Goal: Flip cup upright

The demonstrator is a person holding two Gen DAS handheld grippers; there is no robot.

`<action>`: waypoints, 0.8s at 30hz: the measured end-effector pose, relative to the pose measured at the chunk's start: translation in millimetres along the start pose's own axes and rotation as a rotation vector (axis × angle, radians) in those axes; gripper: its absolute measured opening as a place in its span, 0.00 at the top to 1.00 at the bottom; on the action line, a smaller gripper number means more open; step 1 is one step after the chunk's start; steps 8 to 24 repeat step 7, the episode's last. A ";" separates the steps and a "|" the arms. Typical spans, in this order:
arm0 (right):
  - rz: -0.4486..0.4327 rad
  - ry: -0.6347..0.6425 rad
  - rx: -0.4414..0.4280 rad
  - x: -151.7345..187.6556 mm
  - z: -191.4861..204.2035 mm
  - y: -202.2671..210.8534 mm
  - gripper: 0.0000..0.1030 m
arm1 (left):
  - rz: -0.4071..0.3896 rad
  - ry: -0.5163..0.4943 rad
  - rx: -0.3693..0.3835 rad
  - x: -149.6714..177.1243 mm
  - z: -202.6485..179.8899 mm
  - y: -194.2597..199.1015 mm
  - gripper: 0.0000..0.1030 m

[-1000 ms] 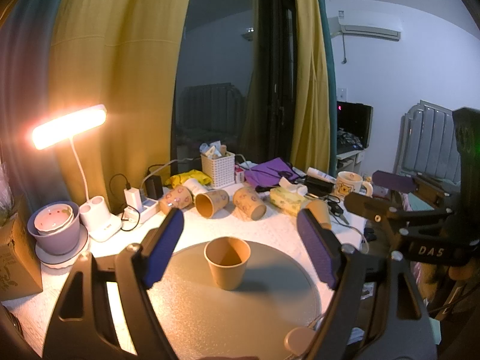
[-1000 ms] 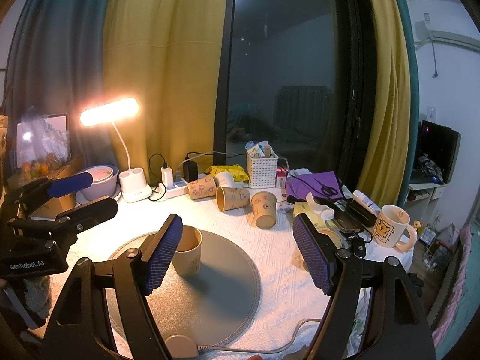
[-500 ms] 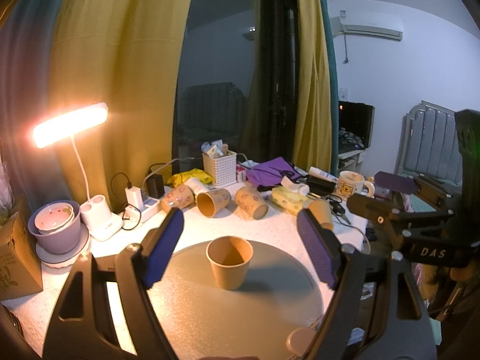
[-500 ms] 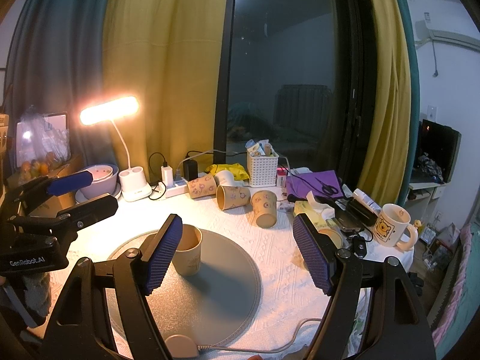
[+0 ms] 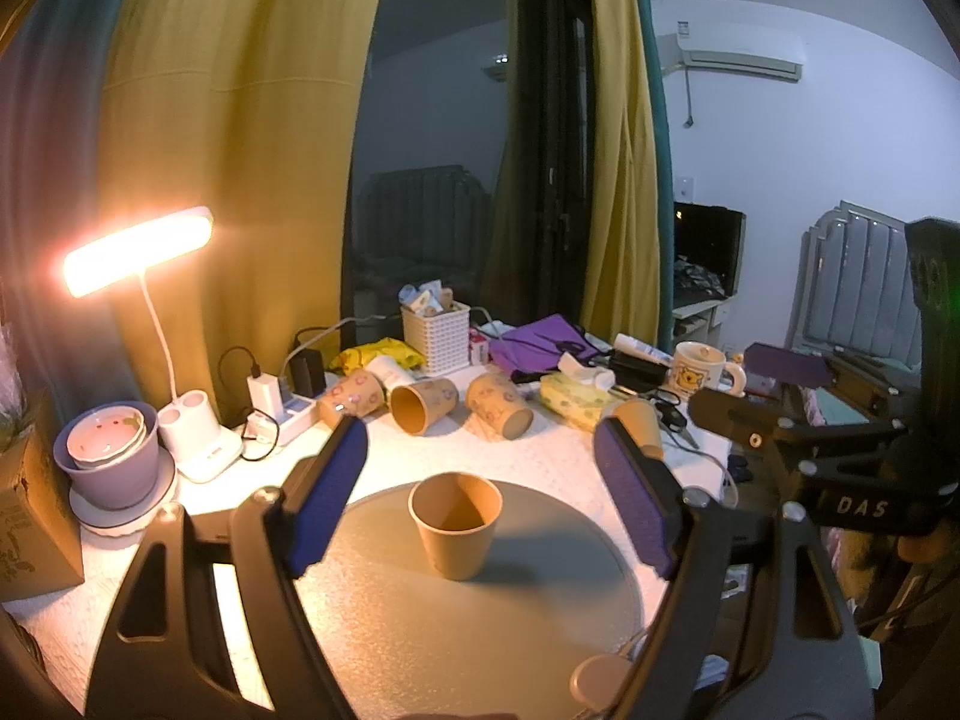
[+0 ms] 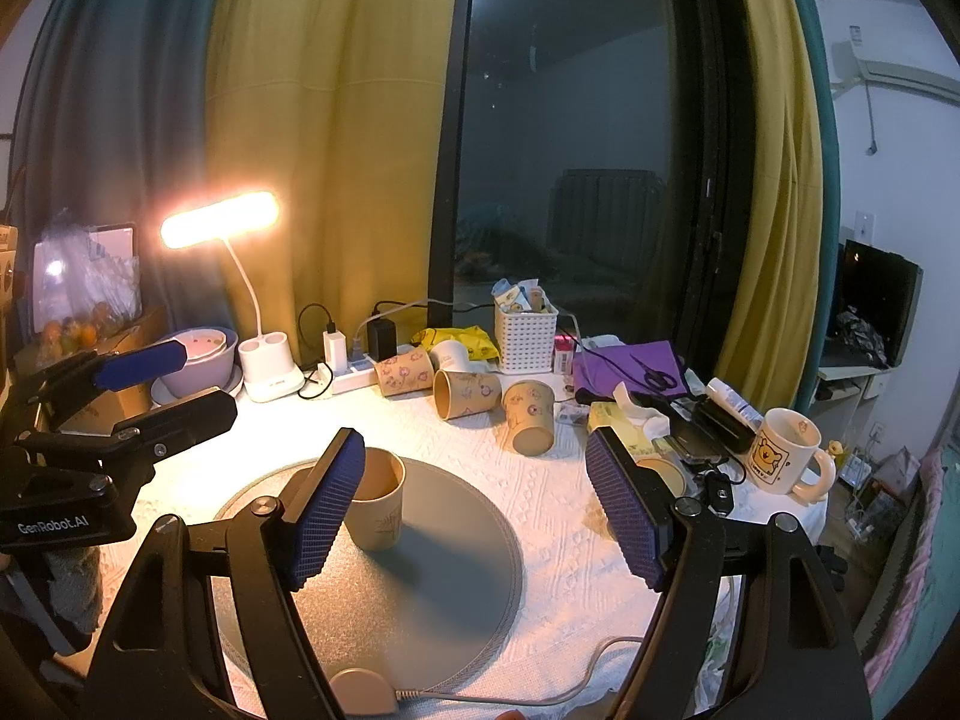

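Note:
A brown paper cup (image 5: 455, 524) stands upright, mouth up, on a round grey mat (image 5: 480, 618) on the white tablecloth. In the right wrist view the cup (image 6: 377, 504) sits behind the left blue pad. My left gripper (image 5: 489, 501) is open and empty, with its jaws wide apart on either side of the cup and held back from it. My right gripper (image 6: 474, 504) is open and empty, to the right of the cup. Each gripper shows in the other's view: the right one (image 5: 798, 396) at the right and the left one (image 6: 144, 384) at the left.
Several patterned paper cups (image 5: 429, 405) lie on their sides behind the mat. A lit desk lamp (image 5: 138, 246), a purple bowl (image 5: 111, 456), a power strip (image 5: 282, 414), a white basket (image 5: 435, 336), a tissue pack (image 5: 573, 396) and a bear mug (image 5: 699, 366) crowd the back of the table.
Both grippers have drifted very slightly; the cup stays upright on the mat. Nothing was grasped or released.

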State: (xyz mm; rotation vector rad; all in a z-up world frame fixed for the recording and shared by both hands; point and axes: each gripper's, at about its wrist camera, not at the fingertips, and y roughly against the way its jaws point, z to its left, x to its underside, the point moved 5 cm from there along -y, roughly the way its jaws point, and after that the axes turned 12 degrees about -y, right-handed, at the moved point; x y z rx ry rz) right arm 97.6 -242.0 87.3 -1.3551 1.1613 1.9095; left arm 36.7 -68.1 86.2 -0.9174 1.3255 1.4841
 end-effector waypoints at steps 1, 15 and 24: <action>0.000 0.001 -0.001 -0.1 0.3 0.1 0.23 | 0.001 0.000 0.001 0.2 0.4 -0.1 0.23; 0.000 0.003 -0.002 -0.6 0.2 -0.2 0.23 | -0.019 -0.015 0.002 0.5 -4.8 5.2 0.23; 0.000 0.003 -0.002 -0.6 0.2 -0.2 0.23 | -0.019 -0.015 0.002 0.5 -4.8 5.2 0.23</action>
